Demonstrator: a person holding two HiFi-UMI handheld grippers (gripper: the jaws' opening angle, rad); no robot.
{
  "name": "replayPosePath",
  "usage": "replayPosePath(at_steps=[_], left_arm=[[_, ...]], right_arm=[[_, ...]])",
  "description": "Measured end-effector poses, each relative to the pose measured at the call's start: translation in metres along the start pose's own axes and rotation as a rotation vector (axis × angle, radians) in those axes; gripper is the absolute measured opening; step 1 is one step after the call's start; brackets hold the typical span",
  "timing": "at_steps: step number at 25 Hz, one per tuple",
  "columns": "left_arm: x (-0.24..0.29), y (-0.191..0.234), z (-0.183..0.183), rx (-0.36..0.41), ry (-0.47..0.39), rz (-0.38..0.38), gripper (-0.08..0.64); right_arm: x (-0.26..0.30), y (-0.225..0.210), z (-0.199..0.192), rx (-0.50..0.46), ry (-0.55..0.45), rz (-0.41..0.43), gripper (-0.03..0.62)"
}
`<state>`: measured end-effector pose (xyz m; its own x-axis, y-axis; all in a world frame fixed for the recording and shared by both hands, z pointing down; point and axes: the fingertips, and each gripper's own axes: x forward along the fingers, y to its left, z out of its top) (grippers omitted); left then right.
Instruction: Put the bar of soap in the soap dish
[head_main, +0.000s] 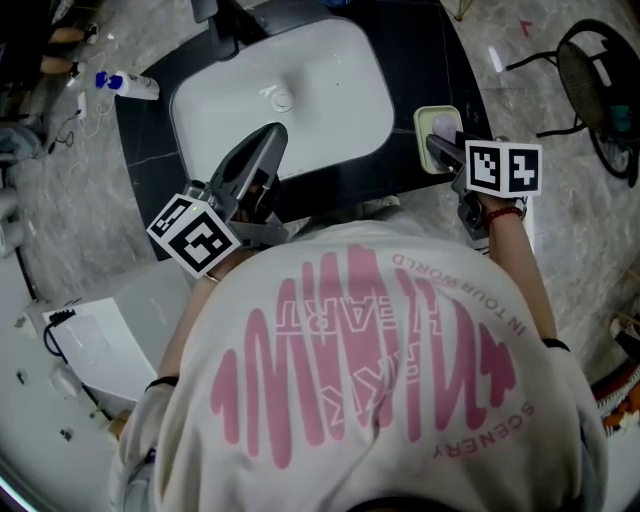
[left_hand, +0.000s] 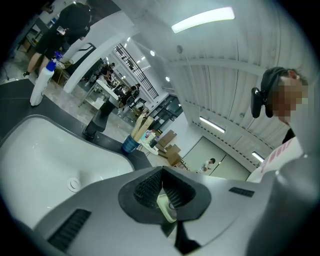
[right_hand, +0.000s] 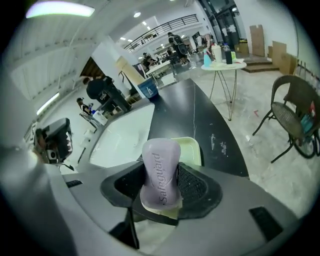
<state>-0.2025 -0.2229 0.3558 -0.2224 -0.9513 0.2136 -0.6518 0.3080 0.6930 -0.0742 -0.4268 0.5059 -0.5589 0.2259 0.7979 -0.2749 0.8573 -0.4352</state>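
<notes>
A lilac bar of soap (right_hand: 161, 172) stands on end between the pads of my right gripper (right_hand: 162, 181), which is shut on it. Just beyond and below the bar lies the pale green soap dish (right_hand: 192, 150) on the dark counter, right of the basin. In the head view the right gripper (head_main: 436, 143) holds the soap (head_main: 443, 126) over the dish (head_main: 424, 117). My left gripper (head_main: 271, 134) reaches over the front rim of the white sink (head_main: 330, 70). Its jaws (left_hand: 161, 173) meet at the tips with nothing between them.
A dark faucet (head_main: 225, 22) stands at the sink's back edge, with the drain (head_main: 284, 98) in the basin. A white bottle (head_main: 130, 86) lies at the counter's left end. A black wire chair (head_main: 598, 70) stands right of the counter. A white box (head_main: 100, 340) sits lower left.
</notes>
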Motion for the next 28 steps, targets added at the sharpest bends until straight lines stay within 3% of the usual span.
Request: replayPosePath(at_steps=[4, 15, 28], left_arm=[[-0.003, 0.008, 0.001, -0.006, 0.015, -0.006, 0.008], [0.002, 0.013, 0.008, -0.006, 0.03, -0.038, 0.009], [-0.008, 0.014, 0.008, -0.012, 0.01, -0.032, 0.009]], right_arm=[[0.006, -0.002, 0.0, -0.071, 0.035, -0.084, 0.212], [0.004, -0.01, -0.007, -0.05, 0.051, -0.153, 0.212], [0.008, -0.012, -0.003, -0.172, 0.077, -0.261, 0.212]])
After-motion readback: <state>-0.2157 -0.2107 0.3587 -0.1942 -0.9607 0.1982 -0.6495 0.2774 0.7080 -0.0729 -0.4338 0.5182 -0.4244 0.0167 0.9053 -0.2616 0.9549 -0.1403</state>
